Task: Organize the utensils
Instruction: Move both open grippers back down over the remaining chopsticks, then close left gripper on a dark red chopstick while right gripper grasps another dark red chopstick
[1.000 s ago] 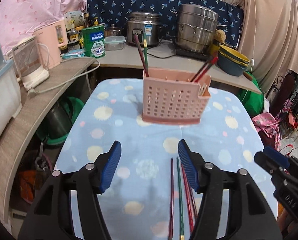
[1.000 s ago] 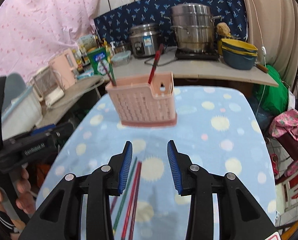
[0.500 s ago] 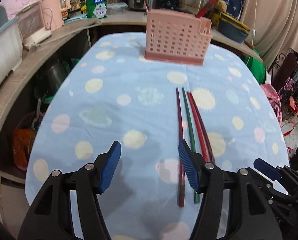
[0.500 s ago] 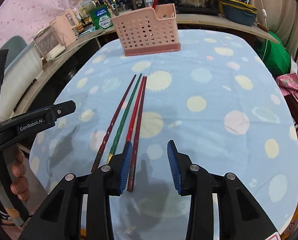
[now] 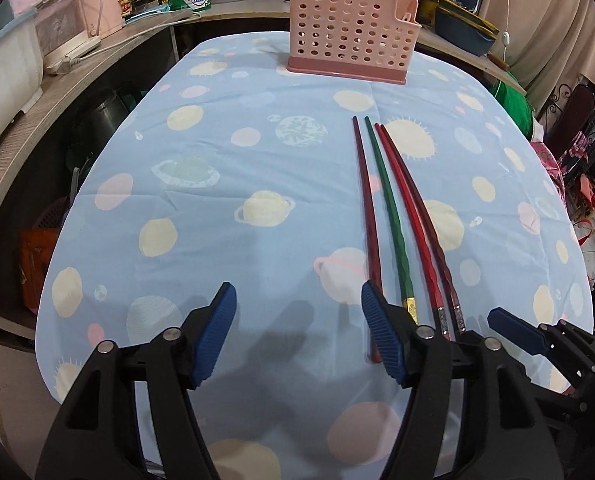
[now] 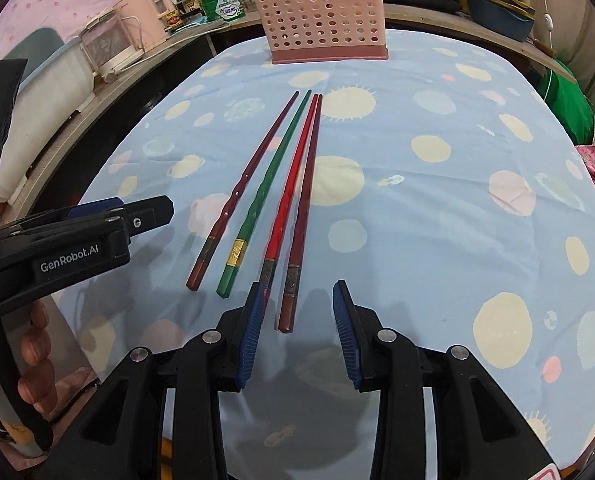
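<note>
While the left gripper's (image 5: pixel 297 328) jaws are opening over bare cloth, the right gripper's (image 6: pixel 297 320) are held partly apart around a dark red chopstick's (image 6: pixel 297 240) end, untouched; four chopsticks are laid mid-counter (image 5: pixel 217 240), the pink basket (image 5: pixel 351 26) at top centre.

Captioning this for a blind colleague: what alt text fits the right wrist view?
Four chopsticks, three red-toned and one green, lie side by side on a planet-print tablecloth. The right tool hovers open over the rightmost one's near end; a pink perforated utensil holder stands beyond.
</note>
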`<state>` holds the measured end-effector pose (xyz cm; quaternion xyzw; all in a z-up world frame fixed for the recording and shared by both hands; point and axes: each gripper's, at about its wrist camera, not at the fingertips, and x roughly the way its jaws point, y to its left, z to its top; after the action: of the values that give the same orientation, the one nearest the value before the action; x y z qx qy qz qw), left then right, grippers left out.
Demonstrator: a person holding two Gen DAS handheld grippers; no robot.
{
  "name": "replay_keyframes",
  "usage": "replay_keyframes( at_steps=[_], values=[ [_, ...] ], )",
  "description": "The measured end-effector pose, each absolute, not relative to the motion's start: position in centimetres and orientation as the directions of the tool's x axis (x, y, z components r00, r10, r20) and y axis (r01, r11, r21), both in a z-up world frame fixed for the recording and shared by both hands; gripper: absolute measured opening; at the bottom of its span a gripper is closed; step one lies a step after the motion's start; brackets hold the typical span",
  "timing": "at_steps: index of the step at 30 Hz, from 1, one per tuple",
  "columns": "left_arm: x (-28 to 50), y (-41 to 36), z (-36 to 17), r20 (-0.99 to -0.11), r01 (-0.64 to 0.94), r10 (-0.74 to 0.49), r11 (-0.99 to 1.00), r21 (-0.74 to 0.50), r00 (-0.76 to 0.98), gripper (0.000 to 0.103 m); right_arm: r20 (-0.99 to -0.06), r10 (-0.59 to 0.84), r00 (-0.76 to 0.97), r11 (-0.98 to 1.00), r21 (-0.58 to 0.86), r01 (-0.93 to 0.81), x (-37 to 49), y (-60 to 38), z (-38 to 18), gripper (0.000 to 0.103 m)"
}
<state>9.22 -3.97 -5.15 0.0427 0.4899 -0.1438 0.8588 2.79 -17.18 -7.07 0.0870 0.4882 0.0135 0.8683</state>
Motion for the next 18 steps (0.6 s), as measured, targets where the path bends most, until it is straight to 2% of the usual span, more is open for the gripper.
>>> replay_keyframes(
  at_steps=[4,6,14,18],
  values=[
    [8.9,-4.2,-5.4,-0.858,0.301,-0.207,0.951,-0.065,0.47,0.062,-0.849,0.105,0.517,0.985,0.161,0.064,2.9,-17.2,-7.4,0.032],
    [8.7,-4.3,-5.5,-0.859,0.308,-0.209,0.949,-0.063,0.467,0.062,-0.853,0.106,0.511,0.985,0.162,0.065,2.9,-17.1,-7.6,0.026],
    [8.3,-4.9,-5.7,-0.861,0.331,-0.212,0.942,-0.054,0.463,0.066,-0.857,0.103,0.505,0.986,0.156,0.065,3.1,-17.1,-8.1,0.021],
    [8.1,-5.3,-5.7,-0.86,0.346,-0.218,0.937,-0.051,0.462,0.068,-0.857,0.08,0.509,0.988,0.137,0.075,3.1,-17.2,-8.2,0.012]
  ],
)
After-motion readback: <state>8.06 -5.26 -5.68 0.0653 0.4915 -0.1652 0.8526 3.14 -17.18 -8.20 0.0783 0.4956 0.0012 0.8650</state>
